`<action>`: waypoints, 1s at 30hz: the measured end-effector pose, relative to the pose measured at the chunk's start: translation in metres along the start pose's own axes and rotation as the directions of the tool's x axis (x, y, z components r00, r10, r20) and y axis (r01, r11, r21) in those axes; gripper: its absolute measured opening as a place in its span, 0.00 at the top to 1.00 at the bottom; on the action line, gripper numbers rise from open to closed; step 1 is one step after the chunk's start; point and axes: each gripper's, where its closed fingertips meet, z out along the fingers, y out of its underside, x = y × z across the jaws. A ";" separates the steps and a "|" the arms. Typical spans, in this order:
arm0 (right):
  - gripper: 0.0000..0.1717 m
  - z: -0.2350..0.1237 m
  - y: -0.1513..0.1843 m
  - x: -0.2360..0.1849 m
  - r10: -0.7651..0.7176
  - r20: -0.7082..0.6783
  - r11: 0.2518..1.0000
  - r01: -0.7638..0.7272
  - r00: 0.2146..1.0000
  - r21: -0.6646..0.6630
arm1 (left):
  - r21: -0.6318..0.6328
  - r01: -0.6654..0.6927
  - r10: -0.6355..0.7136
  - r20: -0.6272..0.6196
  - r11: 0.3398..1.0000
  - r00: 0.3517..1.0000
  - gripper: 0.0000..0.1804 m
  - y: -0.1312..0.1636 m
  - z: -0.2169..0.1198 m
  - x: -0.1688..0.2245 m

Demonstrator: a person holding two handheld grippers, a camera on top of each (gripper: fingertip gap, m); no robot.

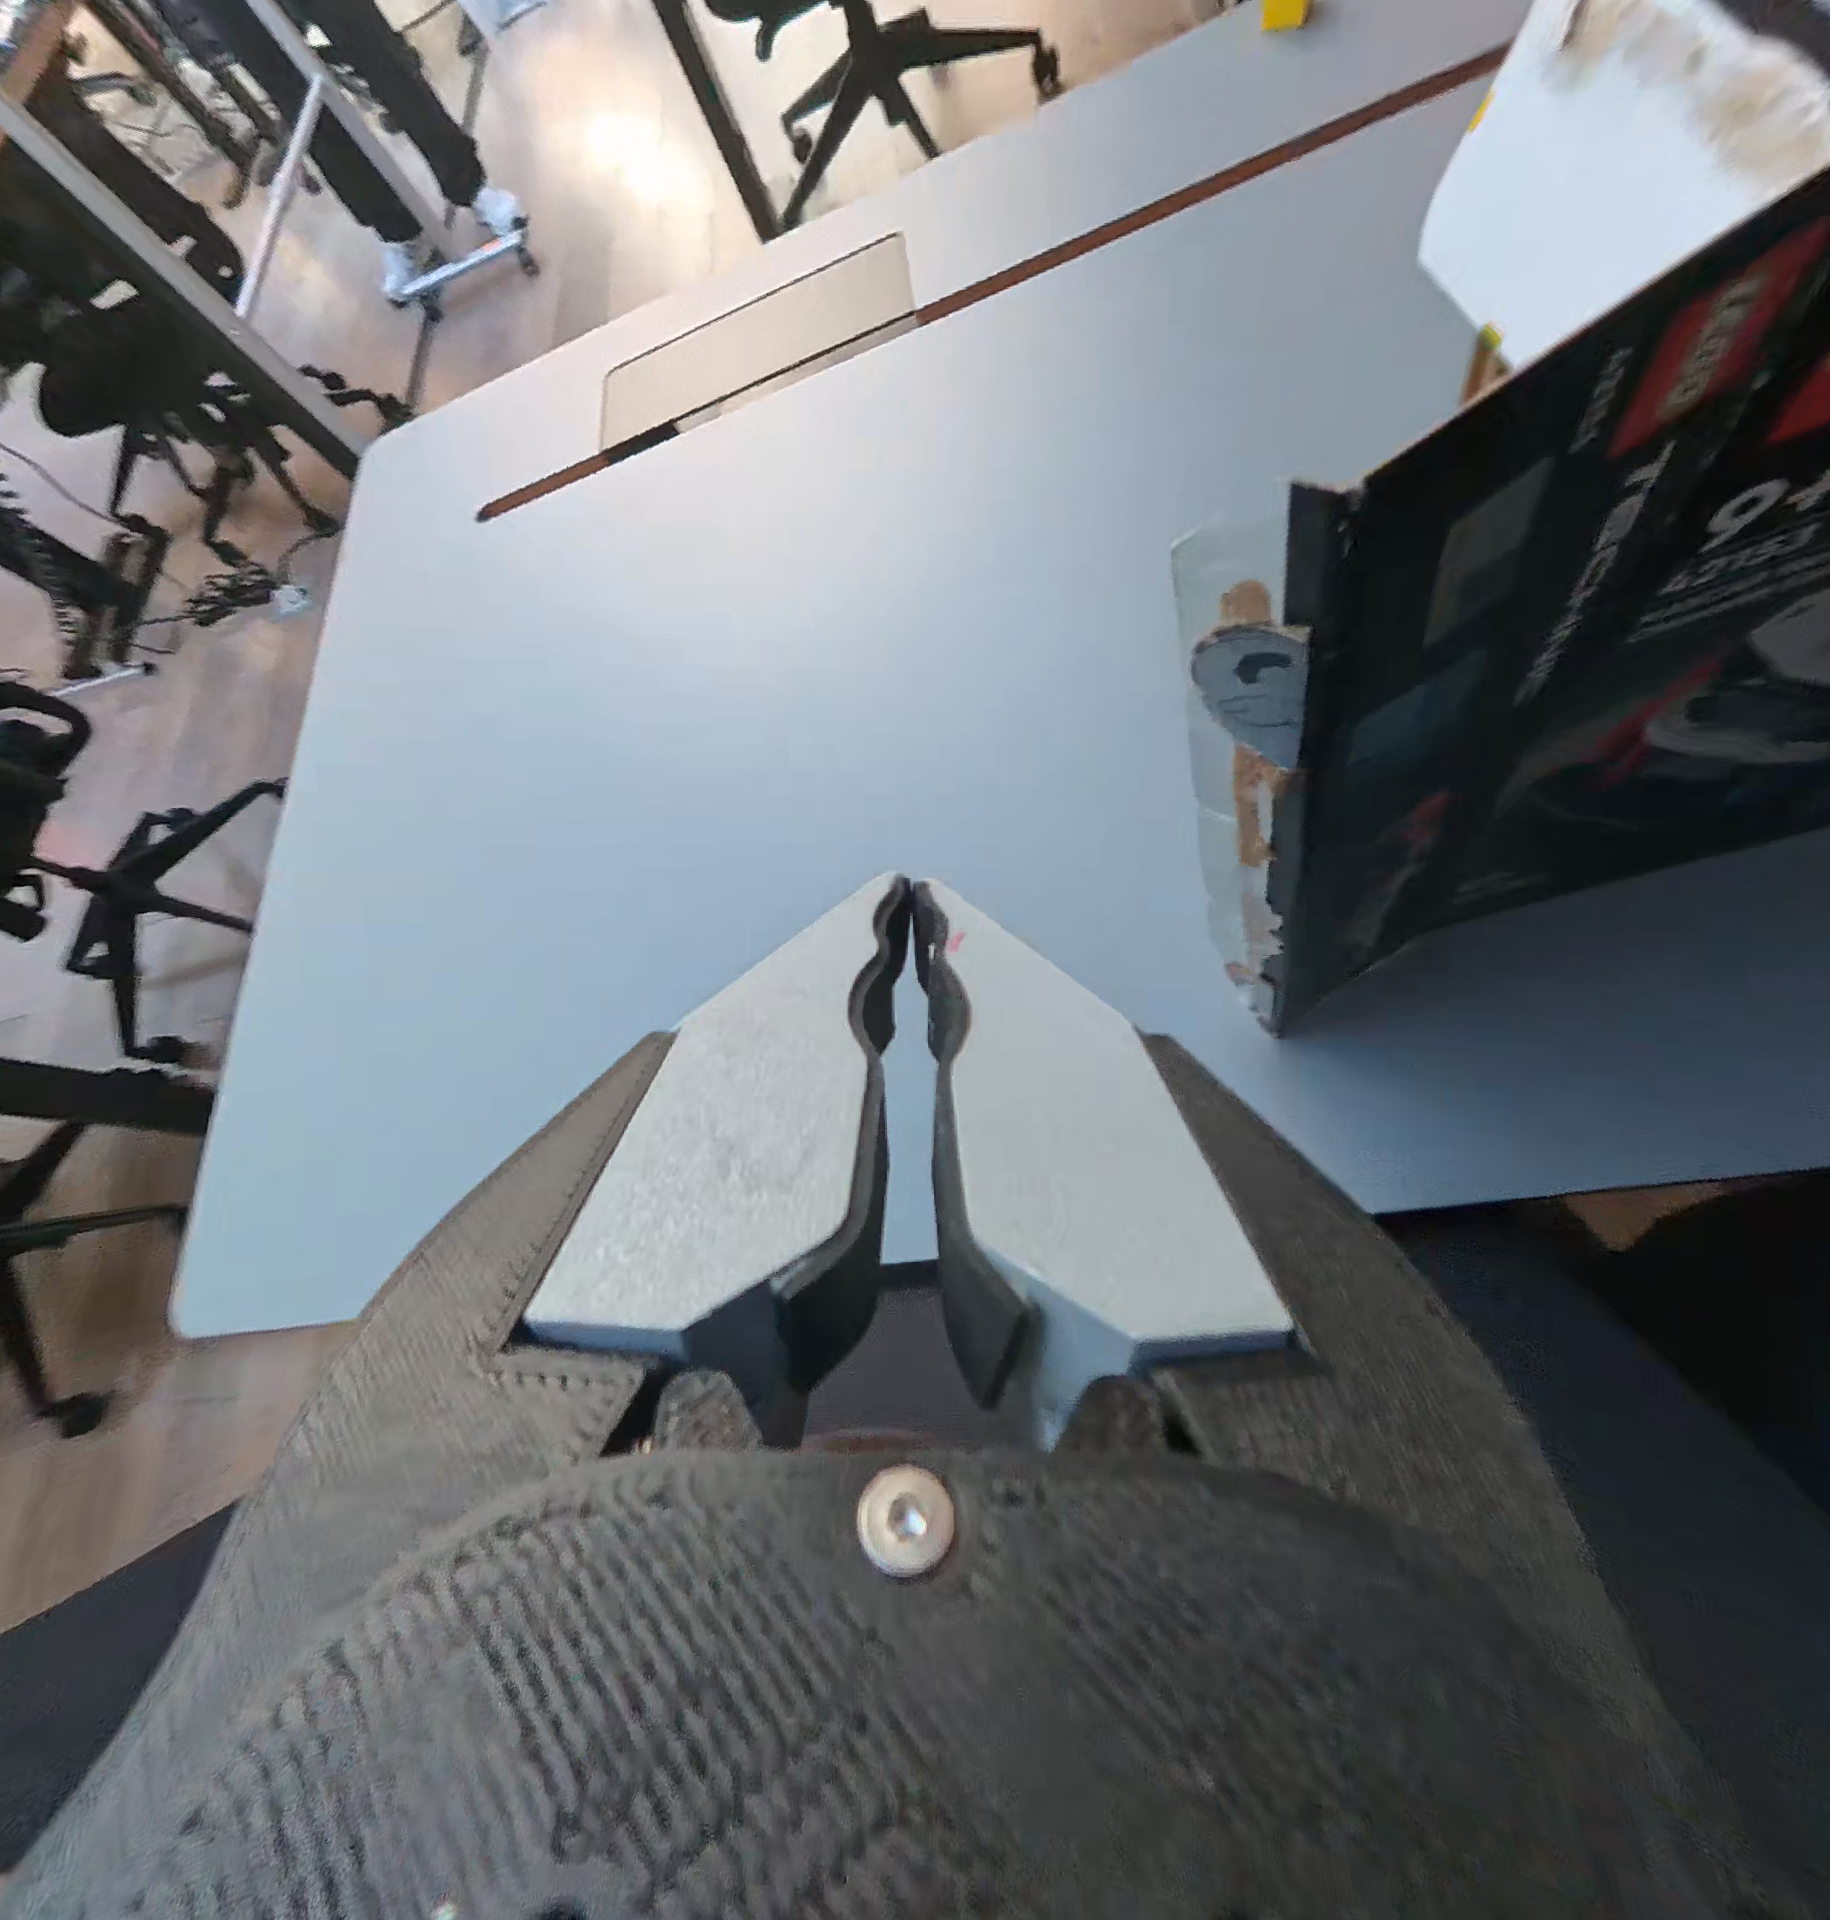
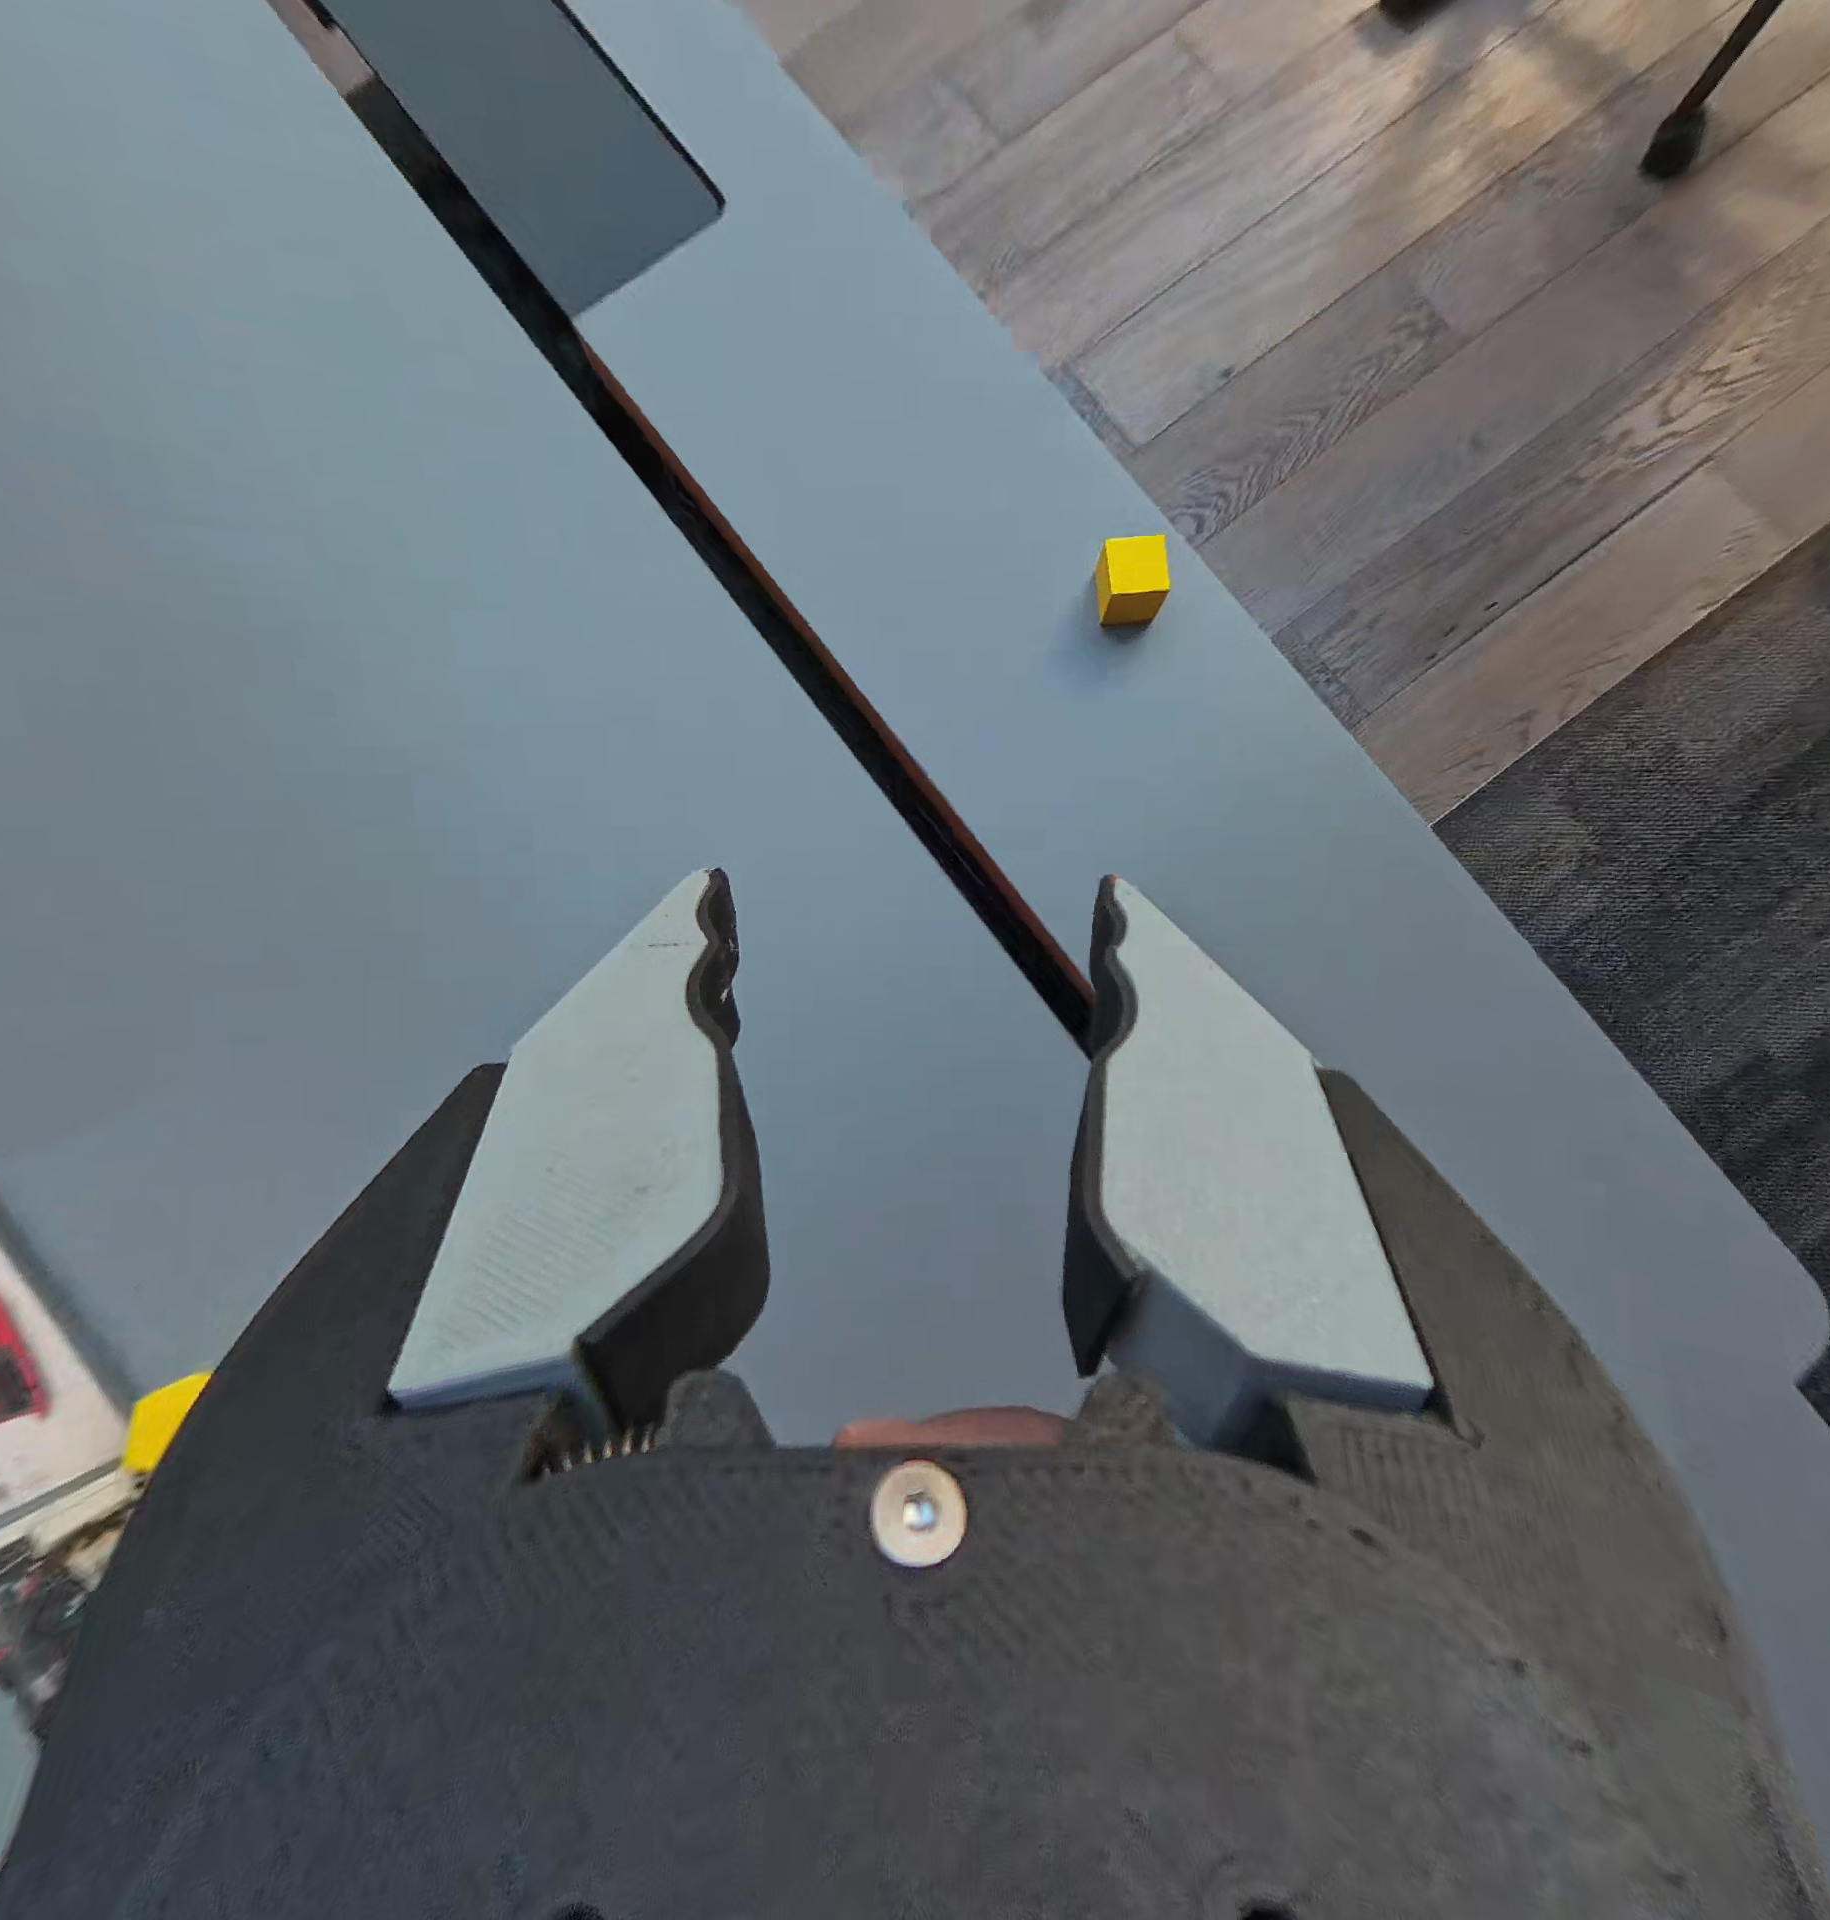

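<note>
My left gripper (image 1: pixel 911 888) is shut with its pads together on nothing, above the bare grey table (image 1: pixel 682 675). A dark printed cardboard box (image 1: pixel 1617 623) with a torn end flap stands tilted to its right, apart from the fingers. My right gripper (image 2: pixel 911 883) is open and empty above the same table (image 2: pixel 319 623). A small yellow cube (image 2: pixel 1131 580) sits ahead and slightly right of it, near the table's right edge. A second yellow piece (image 2: pixel 163 1418) shows at the lower left beside part of the box (image 2: pixel 7 1382).
A long dark slot (image 2: pixel 786 623) runs across the table, with a grey flap (image 2: pixel 537 135) at its far end; both also show in the left wrist view (image 1: pixel 755 332). Office chairs (image 1: pixel 111 883) and desk frames stand on the wooden floor (image 2: pixel 1462 364) past the table edges. Spacing between my two grippers at the tips: around 60 cm. The right tips stand about 25 cm off the small yellow cube (image 2: pixel 1131 580).
</note>
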 end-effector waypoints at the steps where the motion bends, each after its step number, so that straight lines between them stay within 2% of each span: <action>1: 0.62 0.030 -0.003 0.011 -0.007 0.006 0.999 0.007 1.000 -0.034 | -0.030 -0.033 0.034 0.051 0.999 0.998 1.00 0.005 0.001 -0.002; 4: 0.64 0.108 -0.004 0.037 0.000 0.004 0.991 0.000 1.000 -0.131 | -0.085 -0.086 0.098 0.162 0.993 0.982 1.00 0.007 -0.002 -0.010; 6: 0.64 0.146 -0.008 0.054 0.023 -0.014 0.985 -0.025 1.000 -0.170 | -0.116 -0.064 0.084 0.175 0.991 0.981 1.00 0.004 -0.008 -0.016; 8: 0.65 0.176 -0.017 0.068 -0.001 -0.030 0.982 -0.005 1.000 -0.188 | -0.159 0.005 0.023 0.175 0.987 0.984 1.00 0.011 -0.012 -0.020; 12: 0.66 0.228 -0.019 0.085 -0.072 -0.030 0.957 0.060 0.997 -0.285 | -0.229 0.205 -0.156 0.218 0.952 0.964 1.00 0.045 -0.020 -0.027; 15: 0.66 0.255 -0.010 0.091 -0.125 -0.034 0.928 0.105 0.992 -0.359 | -0.235 0.271 -0.225 0.204 0.933 0.953 1.00 0.048 -0.018 -0.028; 16: 0.71 0.261 -0.007 0.090 -0.126 -0.018 0.924 0.111 0.992 -0.367 | -0.253 0.279 -0.235 0.192 0.926 0.953 1.00 0.049 -0.016 -0.027; 17: 0.84 0.265 -0.011 0.088 -0.107 -0.008 0.937 0.098 0.994 -0.334 | -0.272 0.280 -0.237 0.183 0.921 0.954 1.00 0.050 -0.014 -0.025; 21: 0.85 0.258 -0.004 0.073 -0.100 0.063 0.938 0.115 0.993 -0.328 | -0.315 0.249 -0.201 0.177 0.916 0.963 1.00 0.058 -0.009 -0.020; 25: 0.85 0.211 0.018 0.023 -0.136 0.277 0.940 0.212 0.951 -0.266 | -0.312 0.245 -0.206 0.155 0.918 0.966 1.00 0.057 -0.005 -0.017; 27: 0.85 0.167 0.032 -0.024 -0.112 0.449 0.952 0.226 0.886 -0.207 | -0.305 0.246 -0.214 0.135 0.920 0.967 1.00 0.057 -0.003 -0.015; 30: 0.85 0.093 0.073 -0.105 -0.094 0.693 0.958 0.255 0.714 -0.133 | -0.299 0.242 -0.219 0.109 0.923 0.970 1.00 0.057 0.001 -0.011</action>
